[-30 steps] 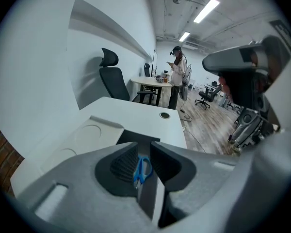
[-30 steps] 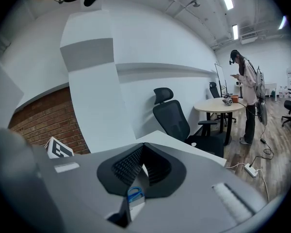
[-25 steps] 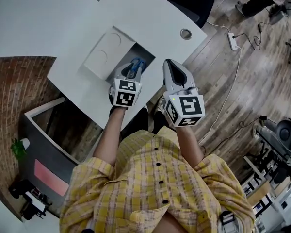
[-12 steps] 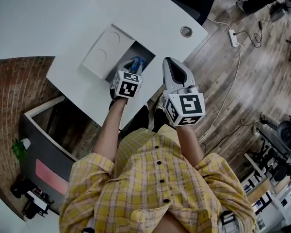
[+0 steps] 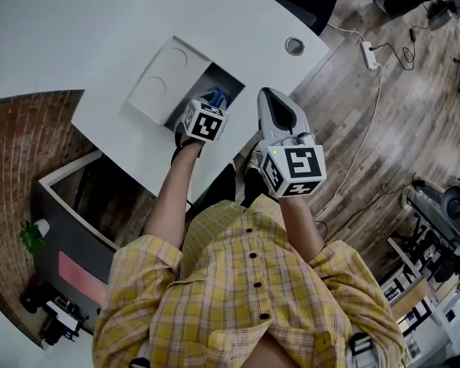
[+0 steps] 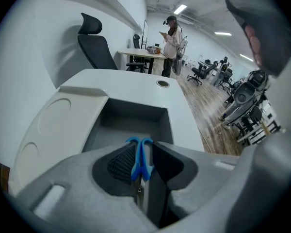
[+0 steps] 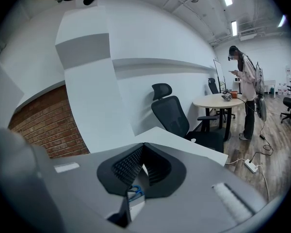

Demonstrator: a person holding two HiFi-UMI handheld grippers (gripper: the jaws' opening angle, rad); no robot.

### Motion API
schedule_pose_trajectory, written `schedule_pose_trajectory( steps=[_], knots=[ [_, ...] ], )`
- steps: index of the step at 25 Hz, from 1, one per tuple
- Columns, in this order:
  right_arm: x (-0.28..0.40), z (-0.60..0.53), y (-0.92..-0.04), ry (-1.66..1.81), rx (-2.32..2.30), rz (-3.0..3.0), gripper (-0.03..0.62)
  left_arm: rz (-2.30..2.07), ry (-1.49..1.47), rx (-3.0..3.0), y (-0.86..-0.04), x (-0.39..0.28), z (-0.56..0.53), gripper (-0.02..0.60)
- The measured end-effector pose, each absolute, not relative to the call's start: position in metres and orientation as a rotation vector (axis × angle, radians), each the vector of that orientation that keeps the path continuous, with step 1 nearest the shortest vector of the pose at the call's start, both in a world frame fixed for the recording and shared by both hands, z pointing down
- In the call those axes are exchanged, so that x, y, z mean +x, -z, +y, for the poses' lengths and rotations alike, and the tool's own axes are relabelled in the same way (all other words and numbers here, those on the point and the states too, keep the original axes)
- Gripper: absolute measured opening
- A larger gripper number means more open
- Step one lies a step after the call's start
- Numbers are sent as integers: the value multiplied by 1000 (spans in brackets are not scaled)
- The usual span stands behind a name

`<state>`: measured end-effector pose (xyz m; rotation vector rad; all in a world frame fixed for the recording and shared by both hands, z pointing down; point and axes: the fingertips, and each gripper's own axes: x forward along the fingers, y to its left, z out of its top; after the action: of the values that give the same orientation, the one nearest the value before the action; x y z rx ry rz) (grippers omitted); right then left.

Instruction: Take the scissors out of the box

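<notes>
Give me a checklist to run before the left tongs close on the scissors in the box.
1. The lid of the box is open: ok.
2. The scissors line up with the left tongs: ok, blue handles sit in the gap.
3. The left tongs are wide enough: ok, jaws opening.
4. The pads are low enough around the handles: cannot tell.
5. The right tongs are clear of the box: ok, shut, empty, off to the side.

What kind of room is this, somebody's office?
Most likely an open-plan office or lab workspace. A black office chair stands near a round meeting table, the work happens on a large white desk, and ceiling strip lights run overhead.
</notes>
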<state>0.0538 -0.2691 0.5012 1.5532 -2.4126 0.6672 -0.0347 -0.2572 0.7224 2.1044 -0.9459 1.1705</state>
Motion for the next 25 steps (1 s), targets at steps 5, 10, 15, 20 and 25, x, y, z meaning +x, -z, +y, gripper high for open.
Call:
schedule_pose_trajectory(
  steps=[5,10,15,20,25],
  knots=[
    [55,-272,-500,-663,1561,-2414,5,-905,-1209,2080,-735,-34,-260,107],
    [56,-274,-504,-684,1561,-2407,5,-881,-1234,2053,-742,-33,-262,107],
    [58,-276,-506,-686,1557,-2403,5,-865,-1276,2042,-749,-32,-262,97],
    [56,-277,-508,-691,1544,-2408,5,-876,-1370,2051,-753,-31,-261,84],
    [52,-275,-509,-684,1533,-2414,5,-880,-1342,2050,-753,-33,-262,83]
  ],
)
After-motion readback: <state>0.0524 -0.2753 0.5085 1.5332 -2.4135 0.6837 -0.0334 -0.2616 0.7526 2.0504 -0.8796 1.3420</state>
